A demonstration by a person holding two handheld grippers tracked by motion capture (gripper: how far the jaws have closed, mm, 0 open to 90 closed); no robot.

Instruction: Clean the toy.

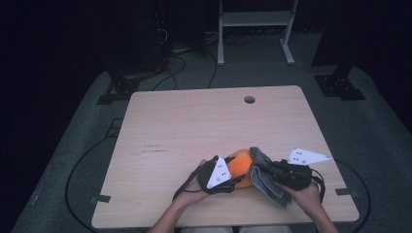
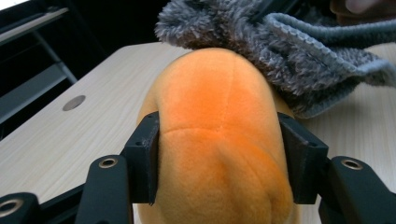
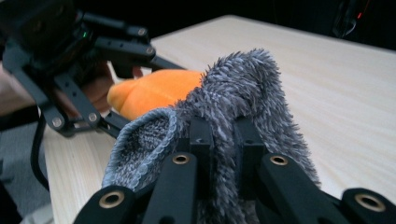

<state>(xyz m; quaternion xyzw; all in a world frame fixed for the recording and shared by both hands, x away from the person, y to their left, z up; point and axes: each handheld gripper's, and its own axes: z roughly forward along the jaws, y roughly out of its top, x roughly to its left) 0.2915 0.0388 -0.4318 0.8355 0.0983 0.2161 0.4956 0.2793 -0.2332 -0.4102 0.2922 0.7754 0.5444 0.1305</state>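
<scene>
An orange plush toy [image 1: 240,165] lies near the front of the wooden table [image 1: 194,126]. My left gripper [image 1: 233,178] is shut on the orange plush toy [image 2: 219,140], its black pads [image 2: 145,158] pressing into both sides. A grey fluffy cloth [image 1: 265,177] drapes over the toy's right end. My right gripper [image 1: 260,170] is shut on the grey fluffy cloth [image 3: 233,107], a fold pinched between its jaws. In the right gripper view the left gripper [image 3: 112,100] holds the toy [image 3: 154,91] just behind the cloth.
A round cable hole [image 1: 249,99] sits near the table's far edge. A white metal stand [image 1: 255,29] is on the floor beyond the table. Cables [image 1: 180,63] trail across the grey floor. A person's hands [image 1: 192,191] hold both grippers at the table's front.
</scene>
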